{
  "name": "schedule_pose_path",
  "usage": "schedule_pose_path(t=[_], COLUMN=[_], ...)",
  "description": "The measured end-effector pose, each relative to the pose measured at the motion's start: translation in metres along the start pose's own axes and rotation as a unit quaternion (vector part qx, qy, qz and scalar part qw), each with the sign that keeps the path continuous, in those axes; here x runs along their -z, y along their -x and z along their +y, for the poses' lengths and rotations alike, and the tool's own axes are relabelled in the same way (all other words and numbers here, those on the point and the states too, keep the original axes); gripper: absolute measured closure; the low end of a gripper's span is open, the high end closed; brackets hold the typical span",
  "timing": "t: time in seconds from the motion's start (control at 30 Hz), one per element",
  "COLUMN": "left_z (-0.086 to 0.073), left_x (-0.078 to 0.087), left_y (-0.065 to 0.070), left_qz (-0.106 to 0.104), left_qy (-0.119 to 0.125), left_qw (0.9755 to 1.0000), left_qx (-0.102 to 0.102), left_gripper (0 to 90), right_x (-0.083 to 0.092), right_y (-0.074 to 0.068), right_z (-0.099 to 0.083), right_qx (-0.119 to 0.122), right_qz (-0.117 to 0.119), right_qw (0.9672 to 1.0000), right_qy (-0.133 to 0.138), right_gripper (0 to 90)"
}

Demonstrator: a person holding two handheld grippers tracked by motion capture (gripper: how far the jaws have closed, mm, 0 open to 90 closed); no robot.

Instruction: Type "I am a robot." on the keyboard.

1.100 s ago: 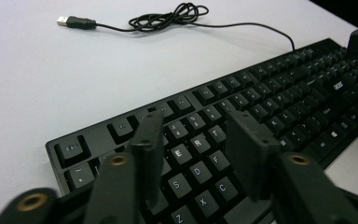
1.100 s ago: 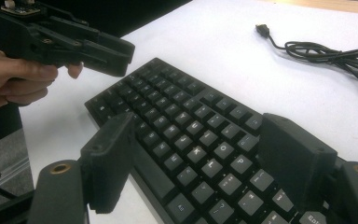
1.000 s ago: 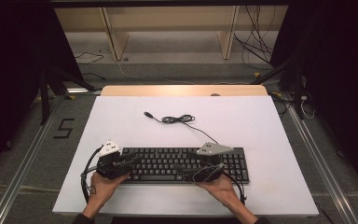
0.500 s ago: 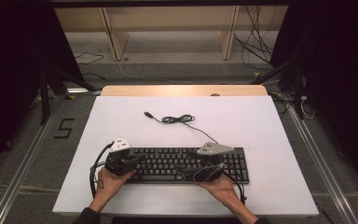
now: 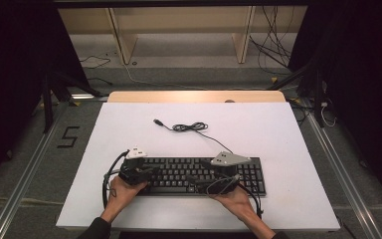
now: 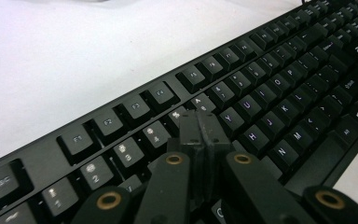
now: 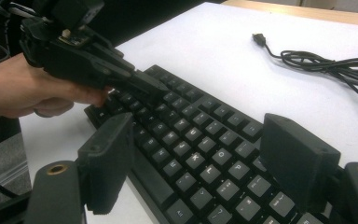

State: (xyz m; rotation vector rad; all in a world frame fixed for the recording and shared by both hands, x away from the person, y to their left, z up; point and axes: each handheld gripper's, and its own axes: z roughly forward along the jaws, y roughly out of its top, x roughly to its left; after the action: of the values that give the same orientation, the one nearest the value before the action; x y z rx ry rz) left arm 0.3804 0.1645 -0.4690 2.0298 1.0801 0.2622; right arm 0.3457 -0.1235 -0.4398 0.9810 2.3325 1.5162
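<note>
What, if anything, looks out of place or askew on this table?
Little stands out. The keyboard lies square to the table's near edge; no damaged keys are visible. Only its cable is unplugged, loosely coiled on the white top behind it.
</note>
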Motion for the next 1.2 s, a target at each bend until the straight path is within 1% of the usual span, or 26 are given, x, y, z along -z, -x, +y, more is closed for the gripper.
schedule_pose_path(t=[0.07, 0.2, 0.3, 0.37, 0.43, 0.47, 0.5, 0.6, 0.67, 0.7, 0.83, 0.87, 0.97, 1.03, 1.1, 1.2], left_z=[0.001, 0.002, 0.000, 0.000, 0.000, 0.000, -0.001, -0.001, -0.001, -0.001, 0.000, 0.000, 0.001, 0.002, 0.001, 0.001], left_x=[-0.002, -0.006, -0.007, -0.008, -0.009, -0.009, -0.009, -0.009, -0.009, -0.008, -0.004, -0.002, 0.004, 0.009, 0.013, 0.018], left_y=[0.001, 0.002, 0.001, 0.001, 0.001, 0.000, -0.001, -0.001, 0.000, 0.000, -0.001, -0.001, -0.001, -0.002, -0.003, -0.004], left_qz=[0.001, 0.005, 0.009, 0.010, 0.016, 0.015, 0.011, 0.012, 0.016, 0.015, 0.017, 0.015, 0.009, 0.003, 0.001, -0.003], left_qy=[-0.005, -0.014, -0.021, -0.021, -0.028, -0.028, -0.029, -0.028, -0.025, -0.025, -0.010, -0.005, 0.011, 0.022, 0.029, 0.042], left_qw=[1.0000, 0.9998, 0.9997, 0.9997, 0.9994, 0.9995, 0.9995, 0.9995, 0.9996, 0.9996, 0.9998, 0.9999, 0.9999, 0.9997, 0.9996, 0.9990], left_qx=[-0.006, -0.009, -0.009, -0.005, -0.009, -0.002, 0.000, -0.003, -0.003, -0.006, -0.004, -0.004, -0.001, 0.001, 0.003, 0.012], left_gripper=[89.3, 89.3, 89.3, 89.4, 89.4, 89.4, 89.5, 89.5, 89.5, 89.4, 89.1, 89.0, 84.6, 80.1, 78.4, 72.6], right_x=[0.000, 0.001, 0.001, 0.001, 0.001, 0.001, 0.001, 0.001, 0.001, 0.001, 0.002, 0.002, 0.002, 0.002, 0.002, 0.002], right_y=[0.000, 0.001, 0.000, 0.000, 0.000, 0.000, 0.000, -0.001, -0.001, -0.001, 0.000, 0.001, 0.001, 0.001, 0.001, 0.001], right_z=[0.000, 0.000, 0.000, 0.000, 0.000, 0.000, 0.000, 0.000, 0.000, 0.000, 0.001, 0.001, 0.001, 0.001, 0.001, 0.000], right_qx=[0.000, 0.000, 0.000, 0.001, 0.000, 0.000, 0.001, 0.002, 0.002, 0.002, 0.000, 0.000, -0.001, -0.001, 0.000, 0.000], right_qz=[0.000, -0.001, -0.001, -0.001, 0.000, 0.000, 0.000, 0.000, -0.001, -0.001, -0.002, -0.002, -0.003, -0.003, -0.003, -0.003], right_qw=[1.0000, 1.0000, 1.0000, 1.0000, 1.0000, 1.0000, 1.0000, 1.0000, 1.0000, 1.0000, 1.0000, 1.0000, 1.0000, 1.0000, 1.0000, 1.0000], right_qy=[0.001, 0.000, 0.000, 0.000, 0.000, 0.000, -0.001, 0.000, 0.000, 0.000, 0.003, 0.004, 0.003, 0.003, 0.003, 0.002], right_gripper=[27.3, 27.3, 27.3, 27.3, 27.3, 27.3, 27.4, 27.3, 27.4, 27.4, 27.3, 27.4, 27.4, 27.4, 27.4, 27.4])
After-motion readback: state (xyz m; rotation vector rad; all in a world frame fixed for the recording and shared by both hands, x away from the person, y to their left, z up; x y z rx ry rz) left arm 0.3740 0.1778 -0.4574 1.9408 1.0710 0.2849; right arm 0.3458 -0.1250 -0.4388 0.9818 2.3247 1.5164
